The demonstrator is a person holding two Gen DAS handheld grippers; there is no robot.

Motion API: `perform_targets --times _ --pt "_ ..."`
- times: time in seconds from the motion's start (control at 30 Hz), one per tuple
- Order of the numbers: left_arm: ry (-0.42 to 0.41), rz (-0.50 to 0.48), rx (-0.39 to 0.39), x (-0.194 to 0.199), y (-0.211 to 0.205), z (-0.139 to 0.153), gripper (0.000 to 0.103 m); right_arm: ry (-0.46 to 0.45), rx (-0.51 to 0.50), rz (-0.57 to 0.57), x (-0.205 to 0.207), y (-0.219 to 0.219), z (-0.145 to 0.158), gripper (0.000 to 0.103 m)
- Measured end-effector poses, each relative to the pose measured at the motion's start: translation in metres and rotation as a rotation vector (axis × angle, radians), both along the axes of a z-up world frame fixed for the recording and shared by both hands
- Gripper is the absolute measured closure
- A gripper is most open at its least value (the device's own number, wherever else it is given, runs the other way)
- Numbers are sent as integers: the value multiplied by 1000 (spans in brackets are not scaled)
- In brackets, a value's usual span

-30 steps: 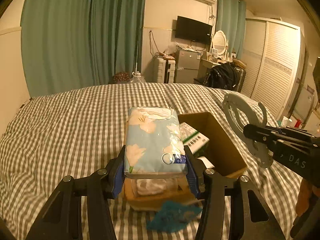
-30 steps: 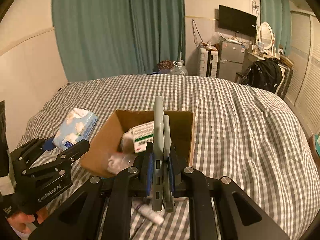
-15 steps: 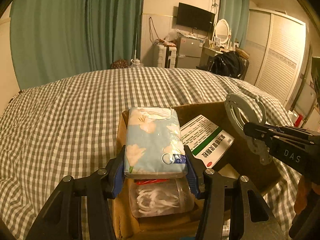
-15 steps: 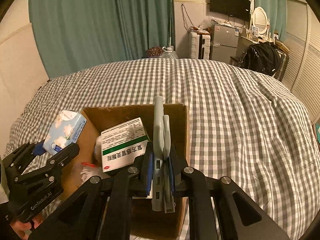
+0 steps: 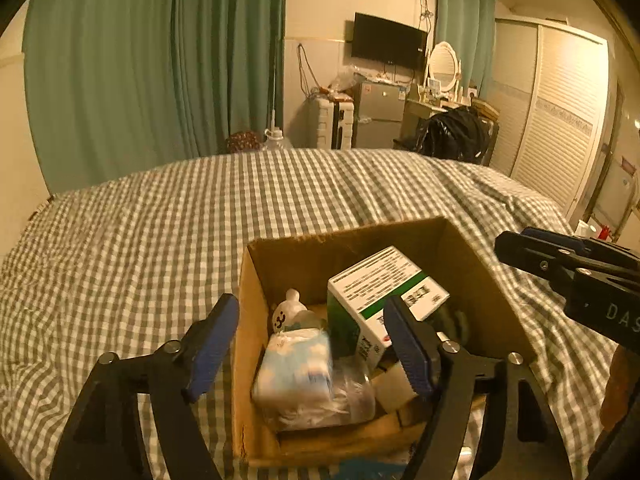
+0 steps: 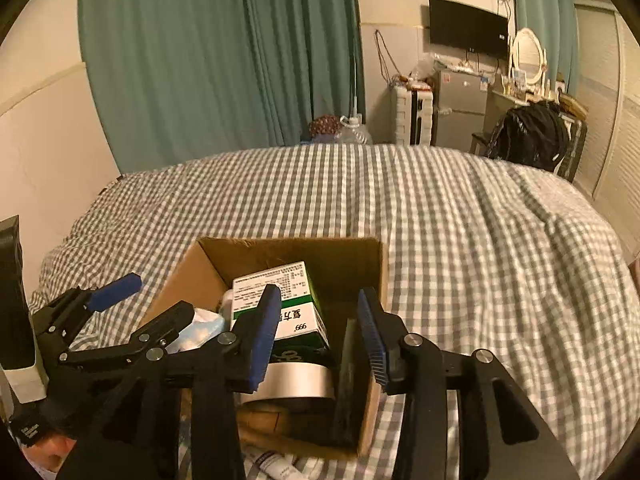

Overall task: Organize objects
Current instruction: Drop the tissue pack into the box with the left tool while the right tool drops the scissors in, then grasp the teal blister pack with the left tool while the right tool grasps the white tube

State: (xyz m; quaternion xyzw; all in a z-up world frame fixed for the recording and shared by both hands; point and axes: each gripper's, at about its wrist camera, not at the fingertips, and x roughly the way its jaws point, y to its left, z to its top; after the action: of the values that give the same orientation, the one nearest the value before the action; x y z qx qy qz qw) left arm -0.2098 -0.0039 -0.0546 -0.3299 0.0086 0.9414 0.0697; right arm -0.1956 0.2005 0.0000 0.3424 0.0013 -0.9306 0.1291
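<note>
Gaping empty, both ribbed blue-padded tongs, left tongs (image 5: 310, 344) and right tongs (image 6: 320, 338), hover over the square cardboard box (image 5: 360, 240).

You're working over a bed (image 5: 160, 216) covered by a grey-and-white checked sheet (image 6: 460, 220), rumpled into folds toward the right side. An open cardboard box (image 5: 472, 264) sits directly on the sheet near the bed's near edge, roughly midway across. Just beside the box's near wall, a white tube (image 6: 276, 465) lies flat on the sheet, partly hidden beneath the box's edge. In your left wrist view, a blue scrap (image 5: 372, 470) shows on the sheet against the same near wall; what it is can't be told.
</note>
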Motion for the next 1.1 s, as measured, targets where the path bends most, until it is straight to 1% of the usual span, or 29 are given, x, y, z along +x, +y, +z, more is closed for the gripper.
perform_targets --times 0.03,0.17,0.33,0.4,0.47,0.57,0.67,0.8,1.0,1.1 --pt "9 5 -2 5 0 5 20 10 0 -1 5 2 6 58" --pt "51 26 -18 28 0 27 10 64 15 -2 33 7 32 43" --pt "111 51 -48 59 -2 52 8 149 58 4 73 11 63 31" --pt "126 58 -50 72 -4 60 4 175 61 2 89 14 72 24" --pt "144 73 -50 84 -7 65 0 194 63 10 104 16 80 20" --pt "162 84 -43 99 -9 69 0 218 75 21 124 18 85 13" --pt "163 94 -33 112 -12 69 0 230 79 22 138 20 84 10" --pt "168 108 -13 130 -15 64 0 224 79 20 152 26 75 8" --pt "181 155 -2 154 -22 49 0 202 88 30 164 32 47 6" --pt "160 161 19 158 -24 36 0 174 81 40 162 32 29 6"
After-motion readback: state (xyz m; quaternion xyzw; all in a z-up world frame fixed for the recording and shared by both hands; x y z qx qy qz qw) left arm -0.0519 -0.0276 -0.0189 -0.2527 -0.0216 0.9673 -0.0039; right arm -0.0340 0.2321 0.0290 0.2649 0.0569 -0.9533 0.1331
